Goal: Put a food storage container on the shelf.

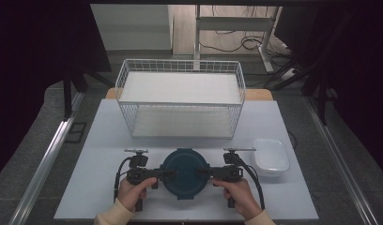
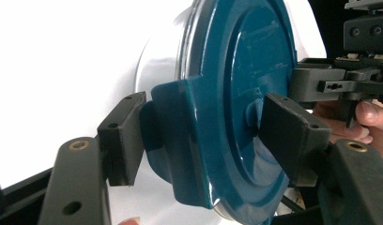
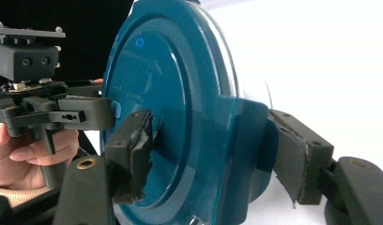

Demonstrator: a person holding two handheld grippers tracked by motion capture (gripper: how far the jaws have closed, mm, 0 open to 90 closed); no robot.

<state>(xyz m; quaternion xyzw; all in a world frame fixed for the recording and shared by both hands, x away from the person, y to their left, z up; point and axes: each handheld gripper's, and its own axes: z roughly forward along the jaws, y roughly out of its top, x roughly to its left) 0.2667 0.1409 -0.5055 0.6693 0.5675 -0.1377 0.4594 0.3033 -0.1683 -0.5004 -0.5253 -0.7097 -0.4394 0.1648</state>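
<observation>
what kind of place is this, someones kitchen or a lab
Most likely a lab or recording setup, not a kitchen: a bare white table ringed by dark curtains, loose cables on the floor behind, and an empty wire basket set out like a prop.

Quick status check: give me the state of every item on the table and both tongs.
Round teal-lidded container: lid on, flat on the table.
Left tongs: clamped on the lid's left clip.
Right tongs: clamped on the lid's right clip.
Wire basket: upright, empty.
White container: lid on, untouched.
</observation>
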